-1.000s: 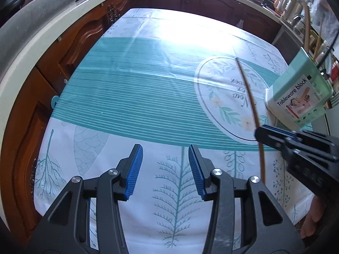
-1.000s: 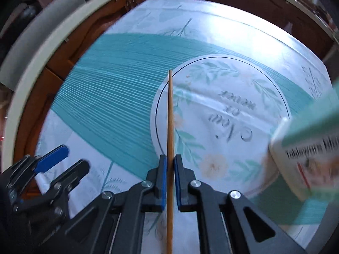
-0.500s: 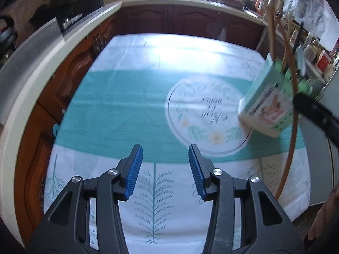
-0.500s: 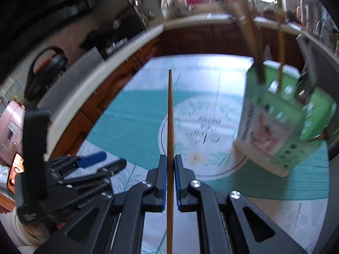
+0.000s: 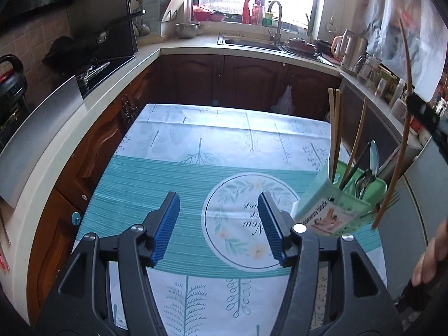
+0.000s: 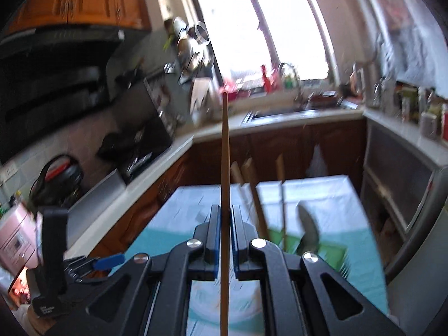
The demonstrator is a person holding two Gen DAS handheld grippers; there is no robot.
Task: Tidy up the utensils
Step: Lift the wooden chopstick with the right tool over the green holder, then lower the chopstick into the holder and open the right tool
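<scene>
Motion blur smears most of the right wrist view, so the counter, window and shelf jars behind are soft and hard to read. Sharp enough there is the right gripper [image 6: 224, 238], its blue pads [image 6: 215, 240] pressed onto a chopstick [image 6: 224, 168] that stands upright between them; its lower end runs off the bottom edge. Beyond the fingers, the holder [image 6: 330, 252] shows only as a green patch, mostly hidden by the gripper, with blurred sticks and a spoon bowl rising from it.

From the left wrist view the left gripper [image 5: 219, 225] hangs over the tablecloth [image 5: 168, 173], jaws wide apart and holding nothing. The holder [image 5: 333, 210] sits tilted at the table's right side, holding chopsticks, spoons and a fork. The chopstick [image 5: 403, 140] is above and just right of it, lower tip beside its rim; whether they touch is unclear. The right gripper is cut off at the frame's edge.
</scene>
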